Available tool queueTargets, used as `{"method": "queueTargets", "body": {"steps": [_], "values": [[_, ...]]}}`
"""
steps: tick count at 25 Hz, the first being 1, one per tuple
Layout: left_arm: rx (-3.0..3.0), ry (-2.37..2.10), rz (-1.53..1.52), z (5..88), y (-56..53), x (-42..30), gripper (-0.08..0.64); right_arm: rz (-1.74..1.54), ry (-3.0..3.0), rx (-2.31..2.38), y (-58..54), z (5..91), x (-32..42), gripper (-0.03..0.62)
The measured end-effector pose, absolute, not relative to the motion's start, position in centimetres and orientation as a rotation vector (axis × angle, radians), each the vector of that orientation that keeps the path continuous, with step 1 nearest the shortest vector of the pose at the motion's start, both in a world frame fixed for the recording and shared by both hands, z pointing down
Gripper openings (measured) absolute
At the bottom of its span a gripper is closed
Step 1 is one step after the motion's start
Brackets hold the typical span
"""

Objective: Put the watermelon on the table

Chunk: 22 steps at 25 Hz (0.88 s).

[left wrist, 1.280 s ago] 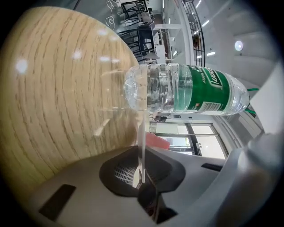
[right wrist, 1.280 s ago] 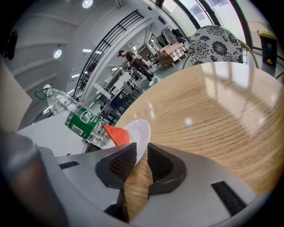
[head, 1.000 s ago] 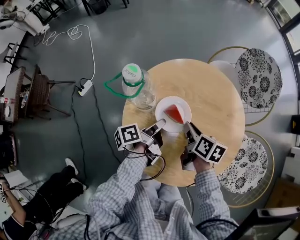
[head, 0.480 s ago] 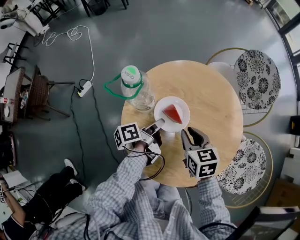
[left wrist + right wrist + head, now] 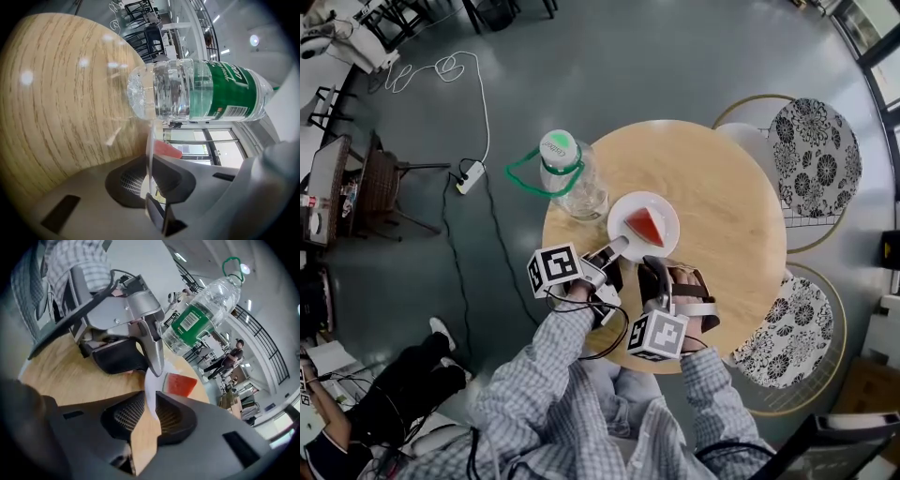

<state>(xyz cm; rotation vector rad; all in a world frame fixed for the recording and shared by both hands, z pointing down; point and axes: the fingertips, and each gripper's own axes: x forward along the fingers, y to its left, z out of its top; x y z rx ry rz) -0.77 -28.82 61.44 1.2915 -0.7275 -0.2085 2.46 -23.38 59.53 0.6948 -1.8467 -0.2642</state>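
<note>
**Left gripper point(image 5: 617, 248) clamping the plate point(image 5: 667, 212) while the right gripper point(image 5: 666, 268) is lining up beside it**

*Head view.* The left gripper is gripping the near rim of the white plate, which is sitting on the round wooden table point(image 5: 727, 178). The watermelon point(image 5: 646, 226), a red wedge, is lying on the plate and not yet on the tabletop itself. The right gripper is hovering at the plate's near edge, just beside the left one, with its marker cube facing the person. A clear water bottle point(image 5: 572, 180) with a green cap is standing left of the plate, near it but apart.

*Left gripper view.* The jaws are pressing on the thin white rim, seen edge-on between the pads. The wedge is showing red just beyond them. This hold is probably anchoring the plate so that it is not sliding while the other tool is working.

*Right gripper view.* The jaws are standing apart and grasping nothing. Bare wood is showing through the gap, and the plate's rim is appearing at its mouth with the wedge directly behind. This alignment is suggesting an approach to the rim or to the wedge, though which one cannot be told.
</note>
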Motion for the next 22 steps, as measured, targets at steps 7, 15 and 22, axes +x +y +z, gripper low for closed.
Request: {"method": "queueTargets", "body": {"steps": [7, 15, 22], "values": [[1.294, -0.731, -0.200, 61.6, -28.9, -0.8, 0.037, -0.306, -1.811, 0.639, -23.2, 60.2, 2.3, 0.040], [1.346, -0.717, -0.212, 60.4, -29.3, -1.1, 0.087, -0.286, -1.814, 0.646, -23.7, 60.4, 2.3, 0.040], [1.352, -0.726, -0.235, 59.1, -28.4, -2.9, 0.150, -0.270, -1.814, 0.632, -23.9, 61.0, 2.1, 0.040]]}}
